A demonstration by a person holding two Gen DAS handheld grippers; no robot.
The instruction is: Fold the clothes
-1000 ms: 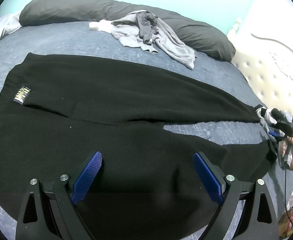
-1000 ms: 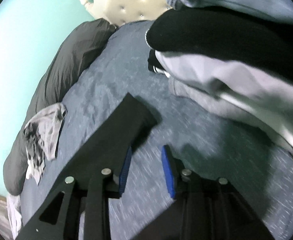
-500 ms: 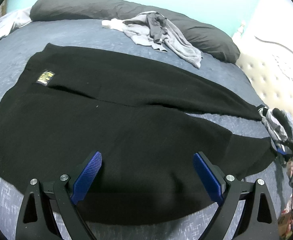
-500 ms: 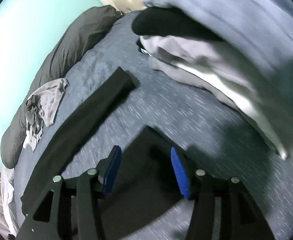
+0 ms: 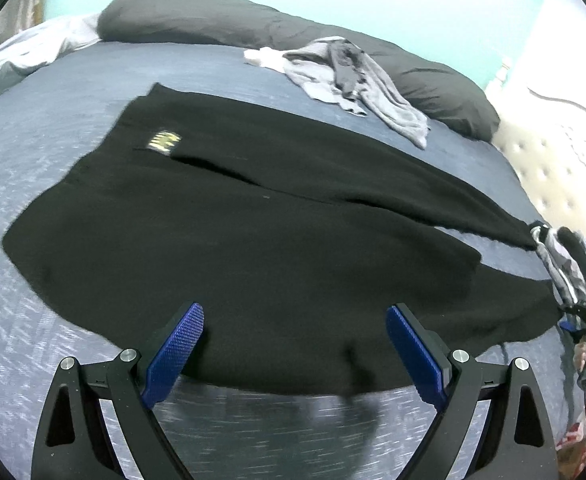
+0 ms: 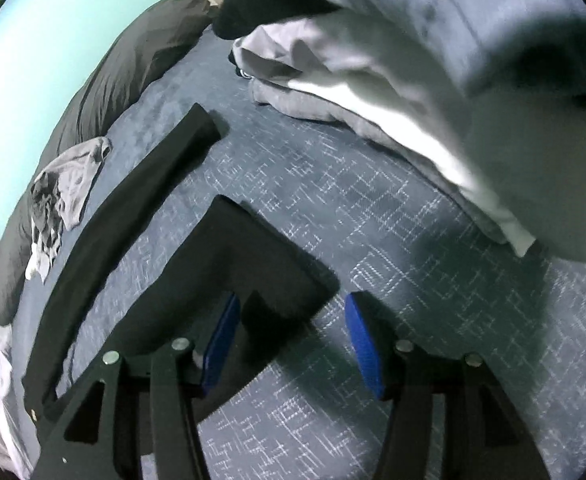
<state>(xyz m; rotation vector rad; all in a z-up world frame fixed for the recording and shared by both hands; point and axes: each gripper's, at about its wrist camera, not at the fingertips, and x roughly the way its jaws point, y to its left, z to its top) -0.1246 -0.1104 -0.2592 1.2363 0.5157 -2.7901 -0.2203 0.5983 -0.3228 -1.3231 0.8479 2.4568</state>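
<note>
Two hand-held grippers are in your hands, and much of each view is blurred. The stack of folded clothes (image 6: pixel 433 92) at the upper right is smeared, so you cannot tell its pieces apart. The black trousers (image 5: pixel 253 220) lie flat on the bed (image 5: pixel 73 92), yellow label up. Your left hand-held gripper (image 5: pixel 295 350) is released, jaws wide, above their near edge. Your right hand-held gripper (image 6: pixel 293 344) is also released, empty, one leg end lying beneath its jaws.
</note>
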